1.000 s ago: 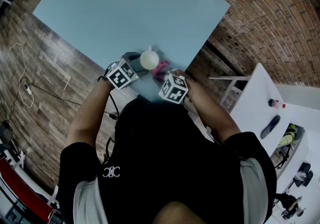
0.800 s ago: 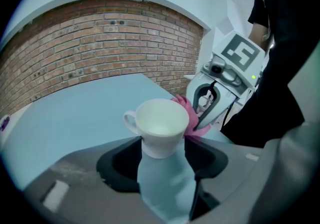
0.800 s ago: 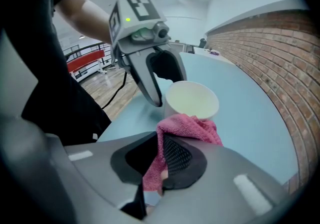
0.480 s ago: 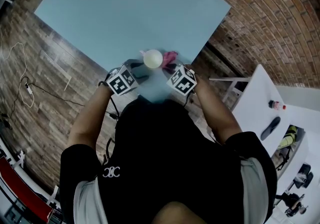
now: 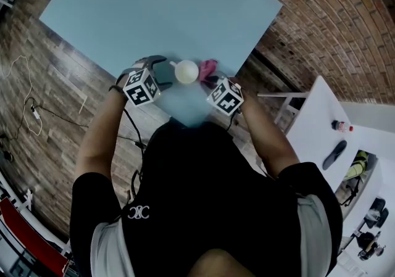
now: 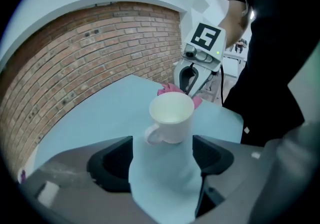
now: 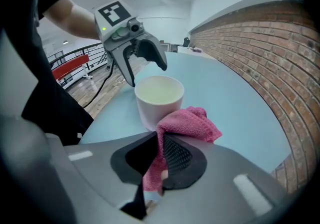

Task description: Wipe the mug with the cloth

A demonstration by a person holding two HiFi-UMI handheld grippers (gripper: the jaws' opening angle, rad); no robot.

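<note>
The white mug point(image 5: 186, 71) stands upright on the pale blue table point(image 5: 154, 10), close to the edge nearest the person, with one gripper on either side of it. Its opening faces up, and its handle points toward the person's left.

The left gripper point(image 6: 162, 150) has just been opening its jaws, and they now stand wide apart. Seen from the left gripper view, the mug sits just past the jaw tips and roughly in line with the gap between them. Neither pad presses on it, and only bare table shows between the jaws.

The right gripper point(image 7: 160, 143) is clamped on the pink cloth point(image 7: 192, 124). A strip of cloth runs down between the closed jaws, and a bunched fold sticks out ahead of them. In the right gripper view, that fold lies against the lower side of the mug on the side away from the handle (the head view shows the cloth just beside the mug but is too small to confirm contact).

Each gripper shows in the other's view, beyond the mug. A brick wall point(image 6: 100, 43) rises past the far edge of the table.
</note>
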